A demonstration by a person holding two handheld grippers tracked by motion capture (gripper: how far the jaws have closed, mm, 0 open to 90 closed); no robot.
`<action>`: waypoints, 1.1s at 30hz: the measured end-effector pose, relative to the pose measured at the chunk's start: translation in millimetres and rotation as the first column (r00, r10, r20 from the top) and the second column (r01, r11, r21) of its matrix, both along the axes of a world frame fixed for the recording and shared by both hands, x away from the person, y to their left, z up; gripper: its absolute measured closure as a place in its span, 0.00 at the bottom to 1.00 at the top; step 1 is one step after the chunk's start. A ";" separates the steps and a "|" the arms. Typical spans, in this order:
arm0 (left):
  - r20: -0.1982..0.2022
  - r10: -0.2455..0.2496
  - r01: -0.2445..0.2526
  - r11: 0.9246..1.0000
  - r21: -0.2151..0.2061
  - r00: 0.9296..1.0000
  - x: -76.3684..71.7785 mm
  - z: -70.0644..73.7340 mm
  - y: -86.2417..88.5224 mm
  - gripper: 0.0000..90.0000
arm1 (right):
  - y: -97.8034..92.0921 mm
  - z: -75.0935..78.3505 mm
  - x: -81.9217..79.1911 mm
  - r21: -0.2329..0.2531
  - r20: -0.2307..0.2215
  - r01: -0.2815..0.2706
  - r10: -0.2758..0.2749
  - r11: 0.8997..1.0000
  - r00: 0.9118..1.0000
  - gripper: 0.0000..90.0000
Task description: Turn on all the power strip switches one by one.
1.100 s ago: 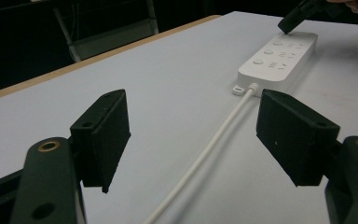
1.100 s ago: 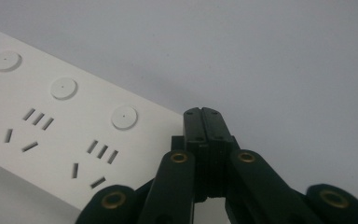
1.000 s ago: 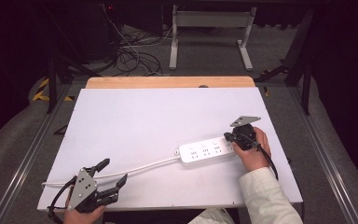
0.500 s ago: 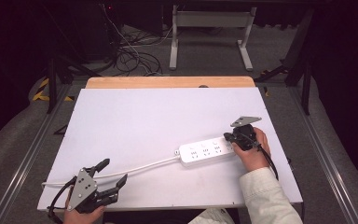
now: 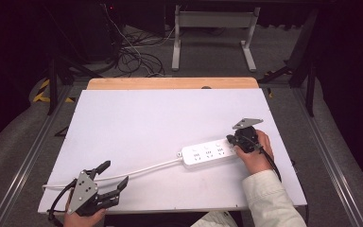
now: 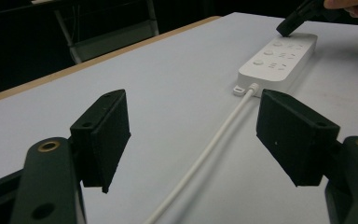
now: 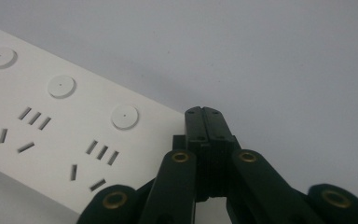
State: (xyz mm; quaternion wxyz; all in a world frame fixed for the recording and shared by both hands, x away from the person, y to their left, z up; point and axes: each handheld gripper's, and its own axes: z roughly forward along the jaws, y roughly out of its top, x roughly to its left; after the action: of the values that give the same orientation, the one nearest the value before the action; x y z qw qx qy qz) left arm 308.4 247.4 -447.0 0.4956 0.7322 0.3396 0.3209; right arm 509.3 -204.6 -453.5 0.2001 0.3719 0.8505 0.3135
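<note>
Pressing its clenched jaws on the strip's near end, the right gripper grasps nothing. The strip lies on the counter, right of centre. Its cord runs between the left gripper's released jaws.

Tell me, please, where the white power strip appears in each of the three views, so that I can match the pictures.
High view: the power strip lies right of centre on the table, at the right gripper.
Left gripper view: upper right, beyond the open jaws.
Right gripper view: left half, beside the shut jaws.
Shared landmark: its row of round buttons, with the right gripper's tip at that end.
</note>
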 end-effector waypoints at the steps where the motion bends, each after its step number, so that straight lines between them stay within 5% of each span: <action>1: 0.001 0.000 0.000 1.000 0.000 1.000 0.0 0.0 0.0 0.29 | 0.5 -0.1 -0.3 -0.004 0.002 0.003 -0.003 1.000 1.000 1.00; 26: 0.005 0.005 -0.005 1.000 0.002 1.000 -0.1 0.3 0.5 0.29 | 5.6 -3.0 -3.1 -0.027 0.025 0.016 -0.016 0.999 1.000 1.00; 33: 0.003 0.005 -0.005 1.000 0.002 1.000 0.3 0.3 0.1 0.29 | -0.9 1.9 -6.0 0.028 0.049 0.038 -0.040 0.999 0.998 1.00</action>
State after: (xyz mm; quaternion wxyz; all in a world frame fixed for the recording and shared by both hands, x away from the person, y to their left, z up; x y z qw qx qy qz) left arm 308.7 247.6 -446.7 0.4945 0.7313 0.3404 0.3239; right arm 503.3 -205.4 -451.6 0.2219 0.3833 0.8336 0.3302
